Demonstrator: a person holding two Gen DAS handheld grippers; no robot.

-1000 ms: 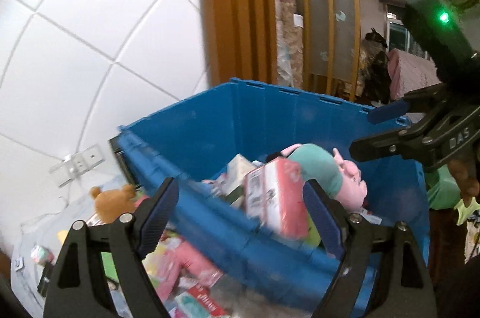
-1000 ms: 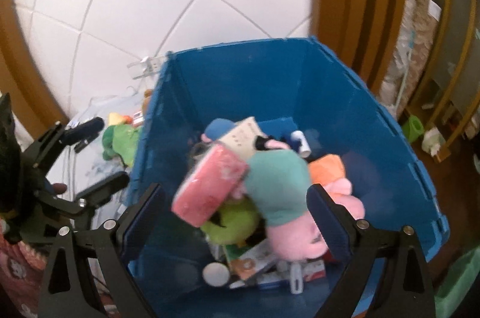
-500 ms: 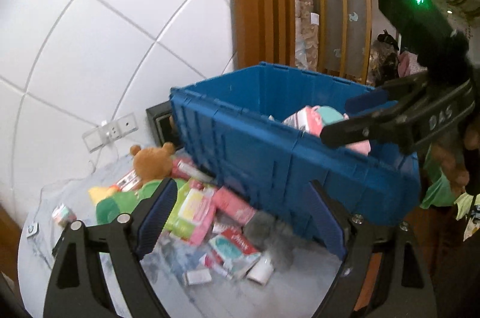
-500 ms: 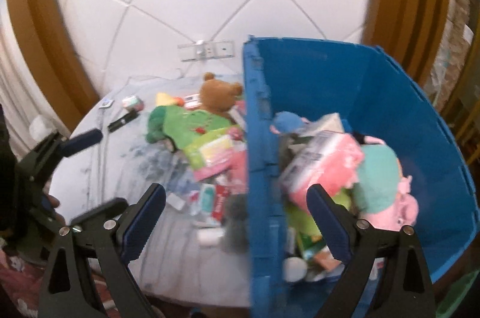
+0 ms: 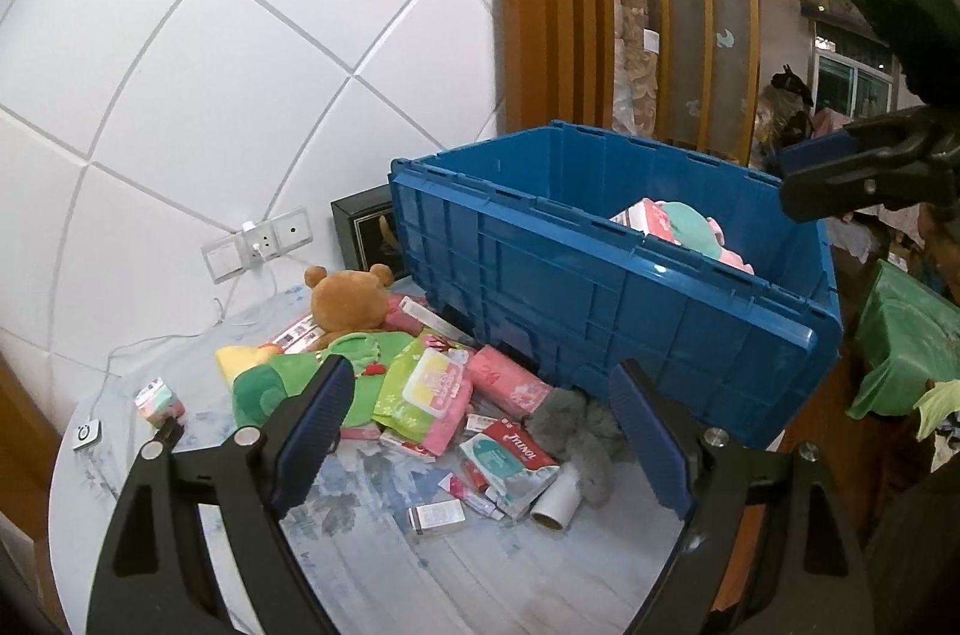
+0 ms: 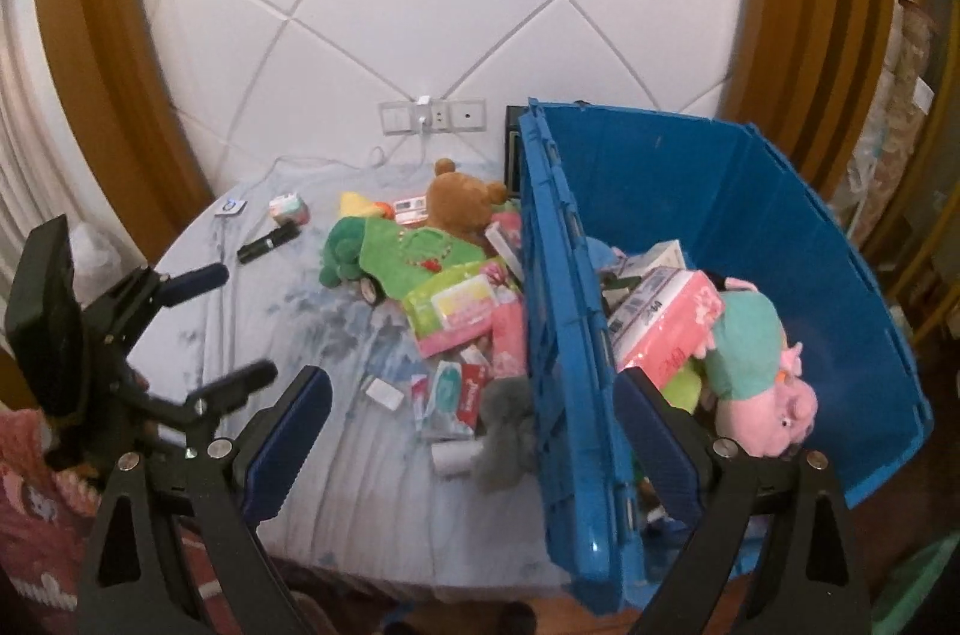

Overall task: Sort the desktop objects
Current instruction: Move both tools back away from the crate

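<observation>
- Both tools hang above the mess with nothing between the blue pads: our left tool [image 5: 474,431] is spread wide and released, our right tool [image 6: 474,431] likewise.
- We see the big blue plastic crate [image 6: 774,215] at the right side of the pale round bench [image 6: 336,431], already holding a pink plush pig in a teal shirt [image 6: 756,353] and a pink tissue pack [image 6: 666,323].
- Loose things lie piled against the crate's outer wall: a brown teddy bear [image 5: 348,299], a green plush toy [image 5: 300,377], a green-and-pink wipes packet [image 5: 429,389], a grey fuzzy toy [image 5: 582,425], a white cardboard roll [image 5: 555,503].
- Our judgement: next comes another pick from this pile.
- To do it well, we'd go for something on top and apart, like the roll or the grey toy, come straight down and squeeze across its narrow side.
</observation>
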